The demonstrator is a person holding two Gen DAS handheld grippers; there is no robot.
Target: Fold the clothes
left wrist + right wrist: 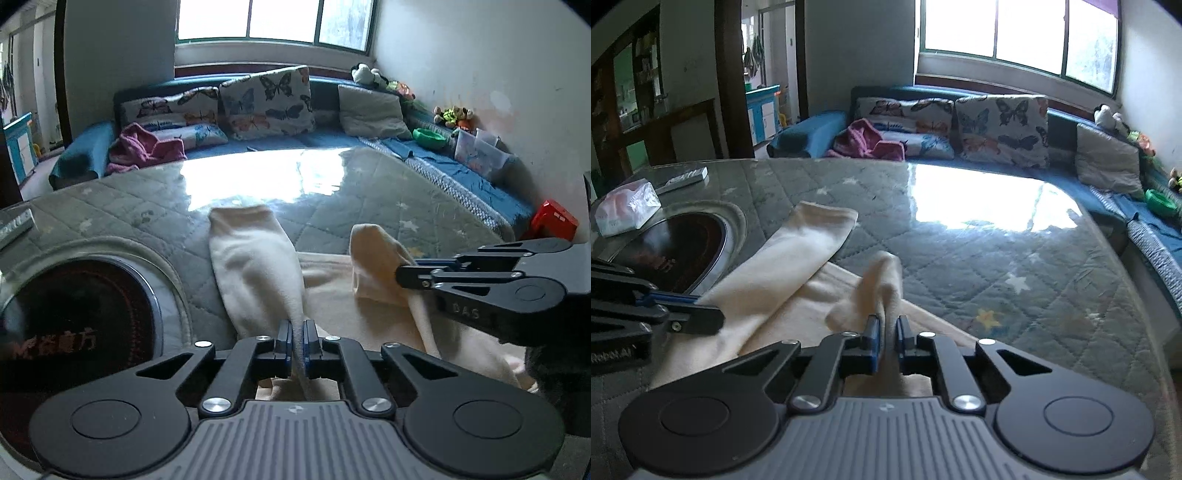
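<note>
Cream clothing [332, 295] lies near the front edge of the table, and we hold it in both grippers. Our left gripper [297, 341] is clamped on a gathered fold of one sleeve [255, 266], which stretches away from the jaws toward the middle of the table and ends in an open cuff lying flat. Our right gripper [886, 332] is pinched on the other sleeve, whose bunched end stands up just beyond the fingertips; in the left view that gripper comes in from the right edge with the cloth draped from it.

As for containers, we see a green bowl [428, 137] on the bench by the right wall, and whether it holds anything we cannot tell. Clear plastic boxes [480, 149] stand beside it; their contents are too blurred to name. A pack of tissues [626, 210] in a plastic wrapper sits near the table's left edge, with a flat remote-like thing [683, 179] just behind it.

The table [388, 192] is covered by a grey-green quilted cloth with stars under a glossy top that throws back bright window light. A round dark cooktop [77, 325] is set into it on the left, just beside the long sleeve. Beyond the far edge runs a blue sofa with butterfly cushions [267, 101], a pink garment [144, 147], a grey pillow [371, 110] and soft toys [369, 74] under the window [273, 18]. A red box [554, 221] lies at the right.
</note>
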